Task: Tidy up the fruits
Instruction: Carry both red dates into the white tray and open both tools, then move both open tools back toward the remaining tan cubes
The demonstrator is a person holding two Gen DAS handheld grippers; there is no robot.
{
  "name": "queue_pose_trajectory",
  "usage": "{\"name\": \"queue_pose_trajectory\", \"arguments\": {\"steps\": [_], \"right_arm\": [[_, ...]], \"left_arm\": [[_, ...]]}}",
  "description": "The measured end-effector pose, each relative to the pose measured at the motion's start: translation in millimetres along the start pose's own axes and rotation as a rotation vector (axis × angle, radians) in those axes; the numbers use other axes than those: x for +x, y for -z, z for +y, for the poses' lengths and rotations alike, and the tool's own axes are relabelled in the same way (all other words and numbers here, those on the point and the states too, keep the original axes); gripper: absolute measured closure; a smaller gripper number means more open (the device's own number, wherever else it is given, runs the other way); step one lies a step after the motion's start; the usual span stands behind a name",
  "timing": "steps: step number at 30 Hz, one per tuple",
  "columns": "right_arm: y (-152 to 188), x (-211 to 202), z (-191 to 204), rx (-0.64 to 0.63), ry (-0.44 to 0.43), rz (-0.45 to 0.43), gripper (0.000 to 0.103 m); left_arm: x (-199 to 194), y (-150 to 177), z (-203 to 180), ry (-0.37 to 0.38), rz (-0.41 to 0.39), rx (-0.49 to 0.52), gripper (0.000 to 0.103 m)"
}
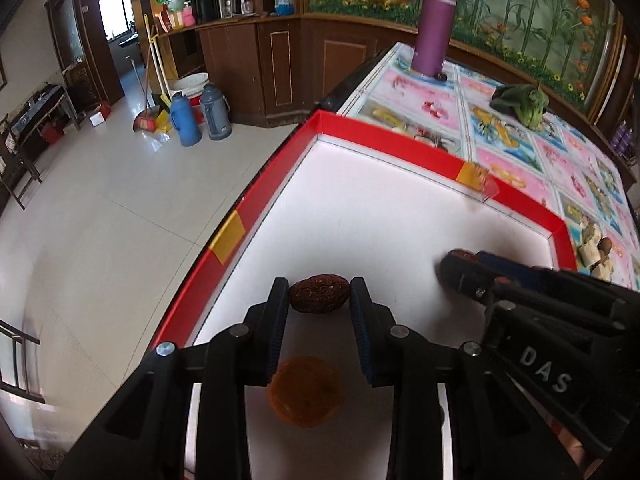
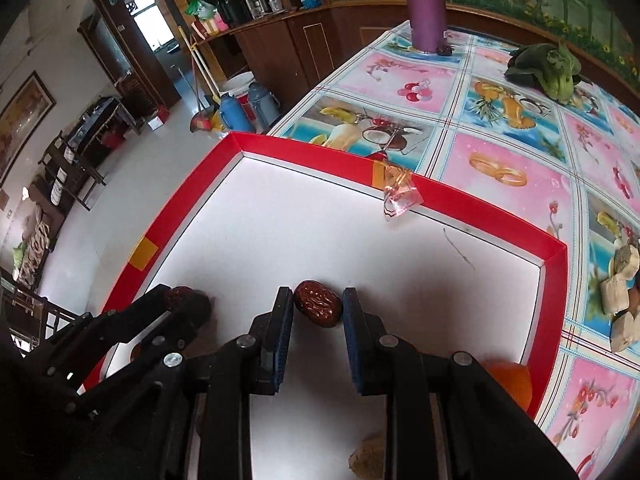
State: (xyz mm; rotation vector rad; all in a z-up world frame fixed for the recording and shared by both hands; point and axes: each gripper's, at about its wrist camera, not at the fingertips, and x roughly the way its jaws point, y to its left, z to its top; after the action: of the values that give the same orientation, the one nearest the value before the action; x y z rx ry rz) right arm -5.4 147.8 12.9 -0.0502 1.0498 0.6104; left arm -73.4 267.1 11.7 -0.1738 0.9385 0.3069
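The left claw (image 1: 319, 294) is spread over the white floor of a red-rimmed tray (image 1: 424, 148), with a wrinkled dried red date (image 1: 319, 293) lying right between its fingertips. The date's long axis runs across the gap, one end toward each pad; the pads sit just beside its ends, and whether they touch cannot be told. Nearer the camera, between the same fingers, lies an orange fruit (image 1: 306, 392), blurred and partly covered by the claw's frame.

The right claw (image 2: 318, 306) is likewise spread, with a second red date (image 2: 318, 308) between its tips. This one lies tilted, its upper end close to the left pad and its lower end toward the right pad, a small gap showing on the right side. In the right wrist view an orange fruit (image 2: 510, 380) shows at the tray's near right corner, half hidden behind the claw's body, and a tan lump at the bottom edge is cut off and too blurred to name. The tray rests on a table (image 2: 500, 128) covered with a fruit-print cloth.
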Motion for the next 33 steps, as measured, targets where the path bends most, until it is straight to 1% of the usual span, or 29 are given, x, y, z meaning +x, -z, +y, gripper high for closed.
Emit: {"name": "queue_pose_trajectory", "arguments": {"steps": [6, 8, 9, 10, 11, 12, 14, 15, 16, 18, 20, 23, 24, 26, 27, 28, 30, 33], "right_arm": [[2, -6, 0, 0.001, -0.001, 0.001, 0.079], [2, -13, -3, 0.002, -0.012, -0.01, 0.076], [1, -16, -4, 0.001, -0.007, -0.019, 0.07], [2, -23, -6, 0.002, -0.001, -0.038, 0.061], [3, -31, -9, 0.005, 0.002, -0.067, 0.058], [4, -40, -12, 0.008, 0.003, -0.095, 0.056], [6, -59, -21, 0.016, 0.003, -0.149, 0.056], [5, -64, -26, 0.019, 0.004, -0.162, 0.055], [6, -74, -32, 0.029, 0.008, -0.184, 0.054], [9, -87, -45, 0.057, 0.015, -0.217, 0.053], [14, -99, -61, 0.09, 0.017, -0.241, 0.052], [23, -115, -81, 0.118, 0.038, -0.27, 0.052], [25, -120, -87, 0.124, 0.047, -0.28, 0.052], [32, -133, -105, 0.149, 0.068, -0.304, 0.052], [35, -138, -111, 0.159, 0.073, -0.311, 0.052], [39, -146, -123, 0.178, 0.082, -0.325, 0.052], [45, -156, -140, 0.209, 0.097, -0.346, 0.051], [57, -169, -163, 0.24, 0.136, -0.37, 0.051]], "left_arm": [[-1, 0, -2, -0.008, 0.014, 0.012, 0.069], [-4, 1, -1, 0.001, 0.015, -0.004, 0.066], [-10, 1, -3, -0.008, -0.001, 0.0, 0.064], [-15, 0, -6, -0.015, -0.018, 0.007, 0.06], [-22, 0, -8, -0.017, -0.039, 0.011, 0.057], [-29, 0, -10, -0.015, -0.055, 0.01, 0.052], [-44, -1, -16, -0.009, -0.099, 0.016, 0.049], [-54, -1, -22, -0.002, -0.12, 0.025, 0.047], [-60, -1, -26, 0.009, -0.131, 0.03, 0.043], [-73, 0, -39, 0.043, -0.156, 0.047, 0.041], [-84, 3, -56, 0.072, -0.171, 0.09, 0.041], [-94, 9, -86, 0.13, -0.168, 0.154, 0.04], [-97, 11, -95, 0.138, -0.172, 0.173, 0.04], [-103, 17, -113, 0.146, -0.174, 0.214, 0.04], [-107, 21, -122, 0.148, -0.175, 0.238, 0.037], [-109, 23, -129, 0.149, -0.179, 0.255, 0.032], [-112, 28, -144, 0.139, -0.189, 0.285, 0.026], [-116, 34, -166, 0.141, -0.186, 0.336, 0.025]]}}
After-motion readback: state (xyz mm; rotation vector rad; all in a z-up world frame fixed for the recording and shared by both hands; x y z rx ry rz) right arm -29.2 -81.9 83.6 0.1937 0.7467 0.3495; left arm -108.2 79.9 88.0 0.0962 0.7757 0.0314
